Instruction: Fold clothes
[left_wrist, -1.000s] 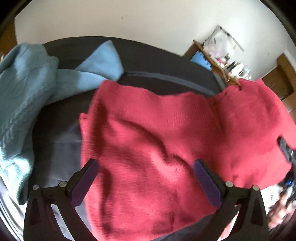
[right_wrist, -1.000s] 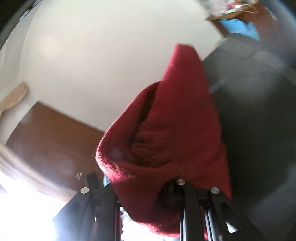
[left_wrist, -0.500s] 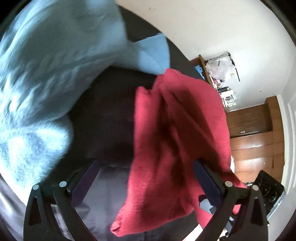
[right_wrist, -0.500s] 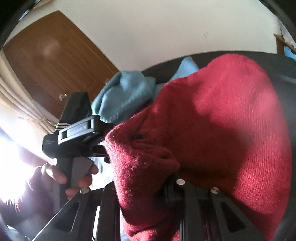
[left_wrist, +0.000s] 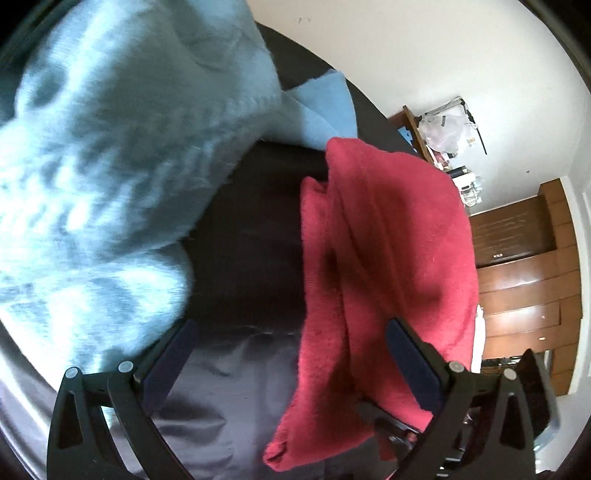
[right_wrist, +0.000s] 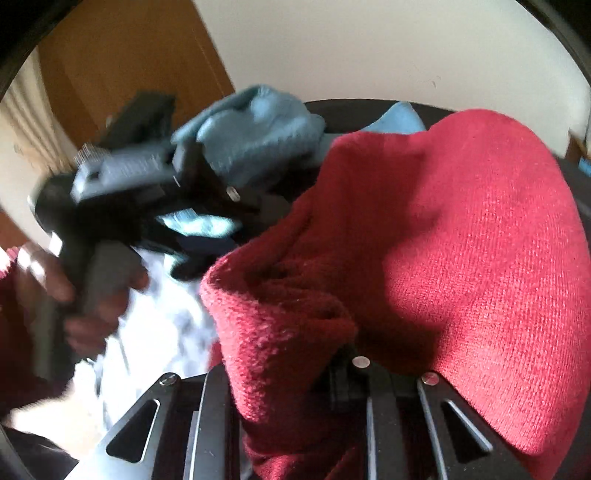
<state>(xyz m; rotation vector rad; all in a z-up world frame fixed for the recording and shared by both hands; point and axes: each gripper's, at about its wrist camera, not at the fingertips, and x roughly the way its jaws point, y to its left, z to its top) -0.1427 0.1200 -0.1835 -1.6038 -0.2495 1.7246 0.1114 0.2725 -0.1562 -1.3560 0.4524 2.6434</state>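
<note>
Red sweater (right_wrist: 461, 240) hangs bunched over dark bed (left_wrist: 251, 236) | right gripper (right_wrist: 295, 373) pinches its edge | left gripper (left_wrist: 291, 350) spread wide, empty | risk: thick knit may slip out, fold flops crooked onto blue sweater (left_wrist: 103, 155)

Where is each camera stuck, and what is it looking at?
Left wrist: it sits on the left gripper, looking down past two wide-open fingers at the red sweater, the blue sweater and the dark bed.
Right wrist: it sits on the right gripper, whose fingers pinch the red sweater; a hand holding the other gripper shows too.
Both see: the red sweater, the blue sweater and the white wall.
</note>
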